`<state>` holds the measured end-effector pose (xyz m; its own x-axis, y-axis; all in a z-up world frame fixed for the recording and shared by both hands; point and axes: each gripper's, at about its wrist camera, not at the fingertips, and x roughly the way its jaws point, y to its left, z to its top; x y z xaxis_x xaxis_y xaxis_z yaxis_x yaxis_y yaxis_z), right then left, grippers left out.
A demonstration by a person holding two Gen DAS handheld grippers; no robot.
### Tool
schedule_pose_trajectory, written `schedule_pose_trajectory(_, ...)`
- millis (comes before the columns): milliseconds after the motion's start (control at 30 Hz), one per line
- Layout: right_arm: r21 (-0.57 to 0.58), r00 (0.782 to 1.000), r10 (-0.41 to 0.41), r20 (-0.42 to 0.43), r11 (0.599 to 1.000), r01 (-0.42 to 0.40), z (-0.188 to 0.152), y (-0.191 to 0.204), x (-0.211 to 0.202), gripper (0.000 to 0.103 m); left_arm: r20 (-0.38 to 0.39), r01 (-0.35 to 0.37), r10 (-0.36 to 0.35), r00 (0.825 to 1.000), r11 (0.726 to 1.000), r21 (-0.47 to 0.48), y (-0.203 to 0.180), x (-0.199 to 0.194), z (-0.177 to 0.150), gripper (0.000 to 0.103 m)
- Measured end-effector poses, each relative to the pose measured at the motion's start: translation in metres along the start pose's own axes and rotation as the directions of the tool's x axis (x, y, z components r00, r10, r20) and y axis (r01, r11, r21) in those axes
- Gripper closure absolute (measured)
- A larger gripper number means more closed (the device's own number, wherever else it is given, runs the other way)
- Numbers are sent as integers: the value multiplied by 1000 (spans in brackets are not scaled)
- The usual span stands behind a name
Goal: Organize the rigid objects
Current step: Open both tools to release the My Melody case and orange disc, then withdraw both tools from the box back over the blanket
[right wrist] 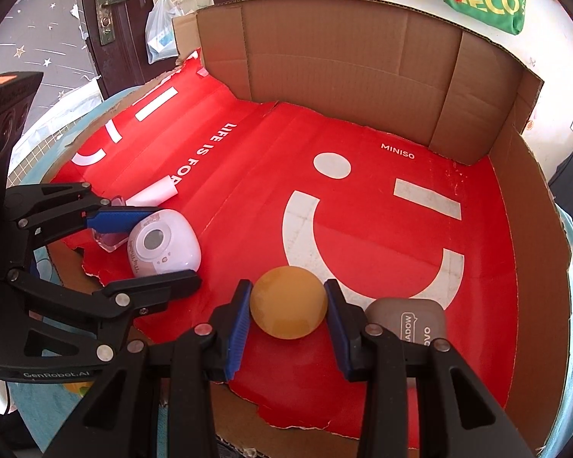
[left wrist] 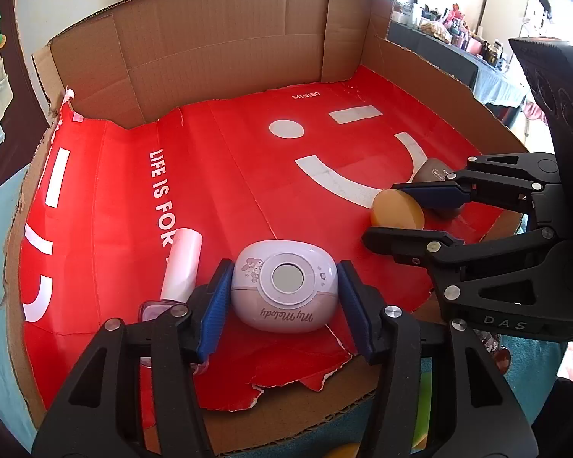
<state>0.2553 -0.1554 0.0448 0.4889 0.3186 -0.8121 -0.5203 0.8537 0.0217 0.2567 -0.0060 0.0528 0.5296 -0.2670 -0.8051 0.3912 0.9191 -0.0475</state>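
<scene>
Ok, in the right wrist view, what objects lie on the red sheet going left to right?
White tube → My Melody case → orange disc → brown case.

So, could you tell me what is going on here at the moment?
A person works two handheld grippers over a red-lined cardboard tray. The left gripper is closed around a white My Melody case; the right gripper is closed around a yellow ball. A grey case and a white tube lie beside them.
</scene>
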Motion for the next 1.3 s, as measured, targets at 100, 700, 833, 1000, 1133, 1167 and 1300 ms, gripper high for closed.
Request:
schedule_pose_trajectory(100,-1,1000,1,-1,1000,-1,0,0,0,62,1,7,-7,1000,1000,-2,0,-1,-1,48)
schedule_pose_trajectory(700,0,1000,-9,14,1000,9,-1,-3,-8,51,48,3,-1,999,999,-41,4,-20,0,39)
schedule_pose_trajectory(833,5,999,-25,42,1000,25,0,-4,-22,45,92,11,-5,996,998,-60,6,-36,-3,33)
schedule_pose_trajectory(1000,31,994,-45,99,999,42,-3,-8,-50,40,170,3,13,985,996,-93,5,-65,-8,28)
schedule_pose_trajectory(1133,47,984,-73,164,997,66,-7,-9,-81,32,247,-15,45,968,992,-122,1,-94,-13,18)
schedule_pose_trajectory(1167,49,980,-79,182,996,71,-8,-8,-89,30,267,-15,50,962,991,-130,0,-100,-14,15)
schedule_pose_trajectory(1300,61,961,-107,256,994,95,-14,-4,-123,19,347,-29,80,935,988,-150,-5,-126,-21,10)
